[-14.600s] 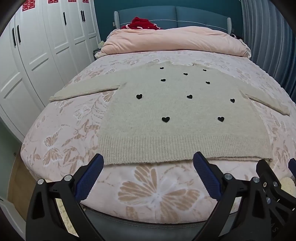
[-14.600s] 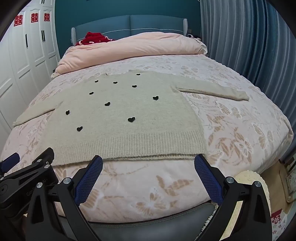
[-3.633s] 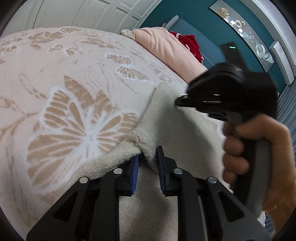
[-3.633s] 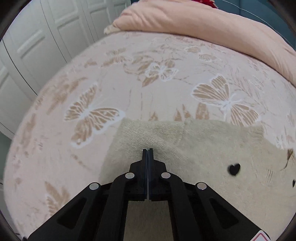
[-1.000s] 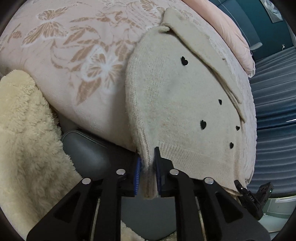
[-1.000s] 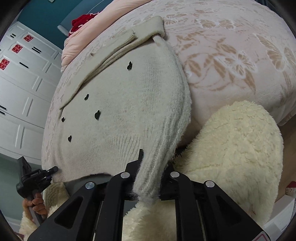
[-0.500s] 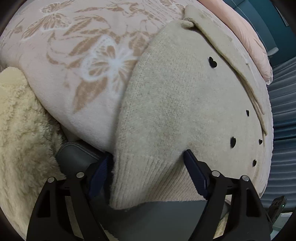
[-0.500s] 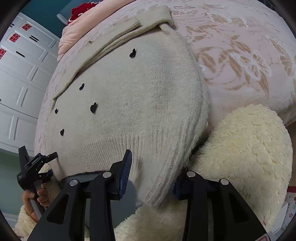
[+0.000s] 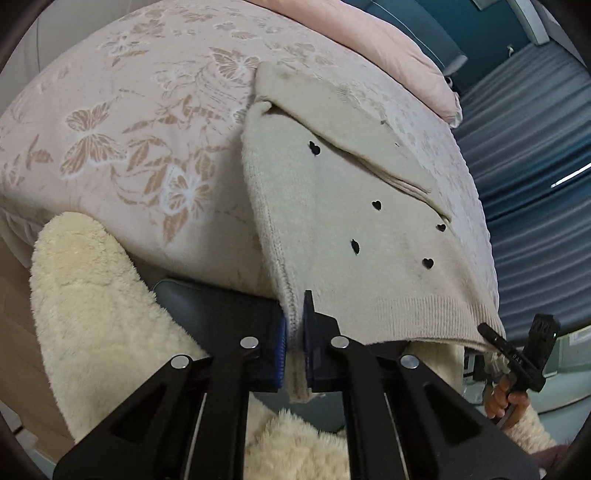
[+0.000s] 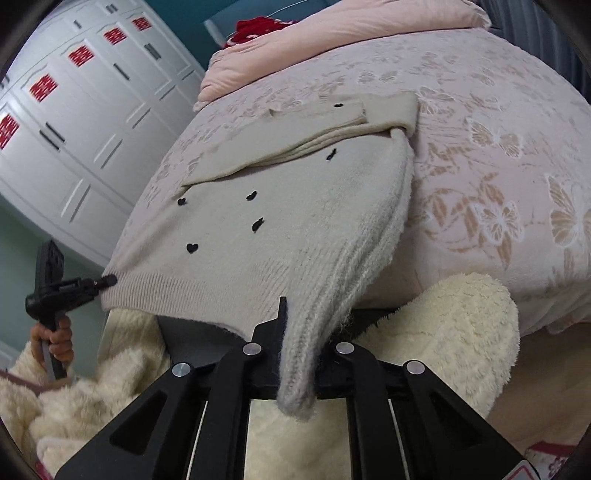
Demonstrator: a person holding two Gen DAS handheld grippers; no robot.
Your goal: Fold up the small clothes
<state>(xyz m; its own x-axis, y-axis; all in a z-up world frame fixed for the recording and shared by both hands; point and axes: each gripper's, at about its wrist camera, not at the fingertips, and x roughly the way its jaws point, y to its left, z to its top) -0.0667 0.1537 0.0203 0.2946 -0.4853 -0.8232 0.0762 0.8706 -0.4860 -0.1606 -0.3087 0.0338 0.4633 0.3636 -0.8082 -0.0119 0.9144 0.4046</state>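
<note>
A beige knit sweater (image 9: 332, 206) with small black hearts lies on the bed, both sleeves folded across its upper part. It also shows in the right wrist view (image 10: 295, 206). Its ribbed hem hangs over the bed's foot edge. My left gripper (image 9: 294, 343) is shut on the hem's left corner. My right gripper (image 10: 299, 350) is shut on the hem's right corner, the knit bunched between the jaws. Each gripper shows small in the other's view, at the far hem corner (image 9: 517, 354) (image 10: 70, 288).
The bed has a pink butterfly-print cover (image 9: 129, 147) and a folded pink duvet (image 10: 332, 33) at the head. The person's fluffy cream sleeves (image 9: 92, 295) sit at the foot edge. White wardrobes (image 10: 74, 110) stand at the left, blue curtains (image 9: 535, 166) at the right.
Half a second ago both grippers were open around the hem corners. Now both have closed on them, and the hem is pulled taut over the bed edge.
</note>
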